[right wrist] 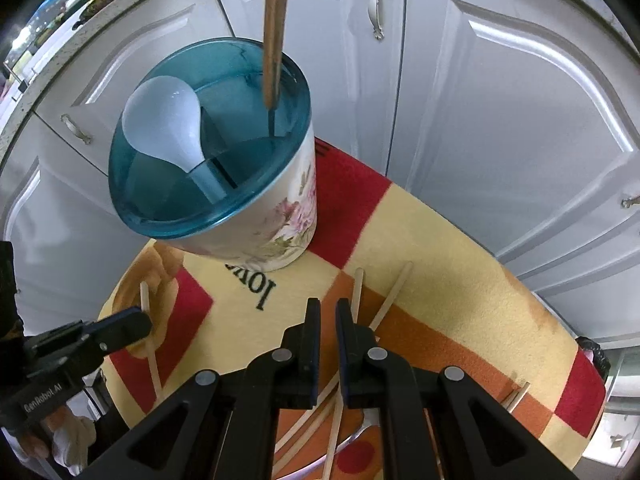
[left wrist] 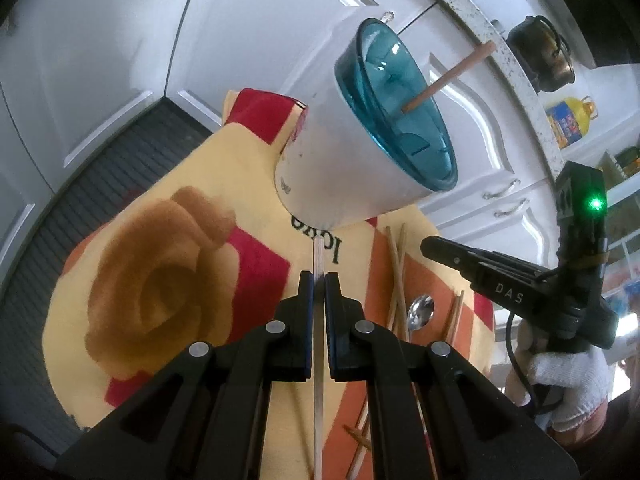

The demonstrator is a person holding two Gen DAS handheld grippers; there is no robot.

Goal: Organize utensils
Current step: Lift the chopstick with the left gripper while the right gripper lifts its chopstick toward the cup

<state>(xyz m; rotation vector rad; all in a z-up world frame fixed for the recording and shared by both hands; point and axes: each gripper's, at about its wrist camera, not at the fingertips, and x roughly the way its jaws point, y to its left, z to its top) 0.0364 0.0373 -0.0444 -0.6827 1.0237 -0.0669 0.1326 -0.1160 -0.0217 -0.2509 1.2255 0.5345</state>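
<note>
Pale wood is what our left gripper (left wrist: pixel 319 276) has clamped between its nearly closed jaws: a single chopstick (left wrist: pixel 318 352), running straight out past the fingertips toward the utensil holder (left wrist: pixel 340 168). That holder, white-walled with a teal plastic insert, stands just ahead of the left gripper on the yellow, red and orange cloth (left wrist: pixel 160 280). A wooden-handled utensil (left wrist: pixel 448 76) sticks up out of it, and from the right wrist view we also see a white plastic spoon (right wrist: pixel 164 120) resting in the insert.

Our right gripper (right wrist: pixel 328 308) hangs over the cloth with its jaws drawn close together and nothing held between them. Directly beneath and ahead of its fingertips lie several loose chopsticks (right wrist: pixel 390 294), fanned across one another on the cloth. In the left wrist view a metal spoon (left wrist: pixel 420 312) lies among them, to the right of the left gripper.
</note>
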